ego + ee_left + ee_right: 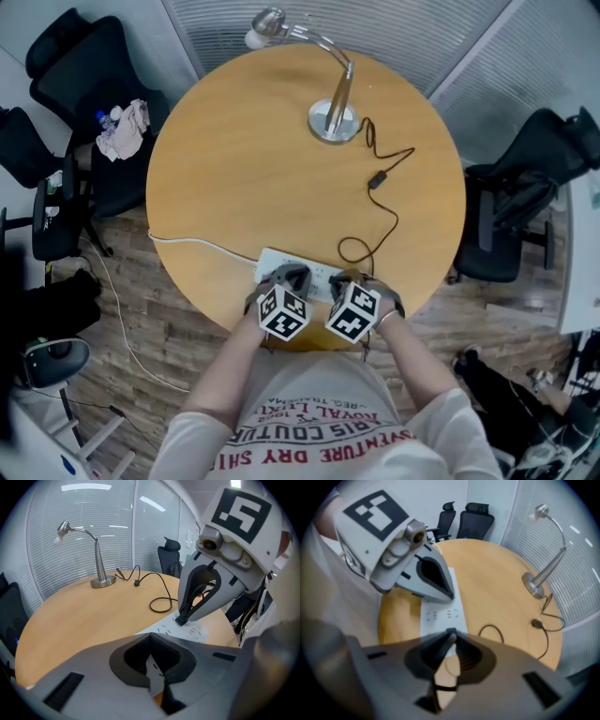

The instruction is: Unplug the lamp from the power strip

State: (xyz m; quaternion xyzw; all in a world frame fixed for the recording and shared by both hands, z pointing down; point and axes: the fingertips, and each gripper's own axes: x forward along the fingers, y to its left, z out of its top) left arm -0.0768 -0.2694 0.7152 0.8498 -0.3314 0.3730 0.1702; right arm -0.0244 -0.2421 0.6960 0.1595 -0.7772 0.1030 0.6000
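Observation:
The silver lamp [333, 117] stands at the far side of the round wooden table [244, 169]. Its black cord [394, 220] winds past an inline switch [375, 180] to the white power strip [323, 277] at the near edge. In the left gripper view, my right gripper [182, 618] is shut on the black plug [180, 619], which sits in the strip [194, 631]. My left gripper [292, 274] is shut, with its tips down on the strip's left part. In the right gripper view the plug [450, 631] shows at the jaw tips.
The strip's white cable [197, 244] runs left and drops off the table edge. Black office chairs stand at the left [84, 103] and right [525, 197]. Slatted blinds [84, 550] lie behind the lamp. The person's torso is close against the near edge.

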